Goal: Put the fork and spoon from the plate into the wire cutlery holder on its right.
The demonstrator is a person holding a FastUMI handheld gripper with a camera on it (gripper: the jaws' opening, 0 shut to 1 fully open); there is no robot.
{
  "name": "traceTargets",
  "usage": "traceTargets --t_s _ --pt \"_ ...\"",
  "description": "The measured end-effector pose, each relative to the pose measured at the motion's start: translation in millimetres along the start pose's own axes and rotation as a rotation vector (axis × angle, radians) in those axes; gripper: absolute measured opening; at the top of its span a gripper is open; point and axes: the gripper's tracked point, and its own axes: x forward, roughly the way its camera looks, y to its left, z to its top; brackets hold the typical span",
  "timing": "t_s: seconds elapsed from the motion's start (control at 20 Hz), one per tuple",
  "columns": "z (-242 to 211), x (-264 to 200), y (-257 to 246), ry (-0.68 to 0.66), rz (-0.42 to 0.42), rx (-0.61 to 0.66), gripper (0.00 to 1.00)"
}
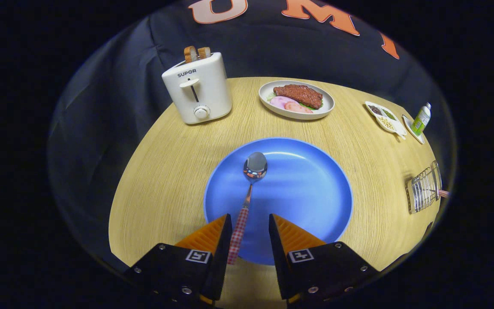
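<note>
Hovering at plate (315, 189) near rim, tool (250, 223) wide open, spoon (247, 193) handle beside one finger, ungripped.

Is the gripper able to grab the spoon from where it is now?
Probably yes: the gripper is open, and the spoon handle lies between its fingers, close to the left one, with nothing blocking it on the blue plate.

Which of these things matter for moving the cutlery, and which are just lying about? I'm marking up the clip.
Job:
spoon, handle between the open gripper's fingers
blue plate
wire cutlery holder

Lying about:
toaster with bread slices
plate of food
divided condiment dish
small green bottle
</note>
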Motion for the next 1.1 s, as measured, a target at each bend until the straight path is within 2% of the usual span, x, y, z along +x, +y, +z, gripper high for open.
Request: traceTargets --t_s 0.45,0.5,0.7,0.85,1.1 --pt "-15.5 7.8 -21.7 0.02 -0.028 -0.008 0.31" --pt "-14.7 7.2 -25.0 0.017 -0.026 0.0 0.25" --pt "-12.2 11.4 -26.8 0.022 0.023 0.003 0.13" --pt "-6.0 5.5 -29.6 0.029 0.064 0.026 0.11" --pt "26.0 -18.8 -44.9 -0.044 0.101 0.012 0.11"
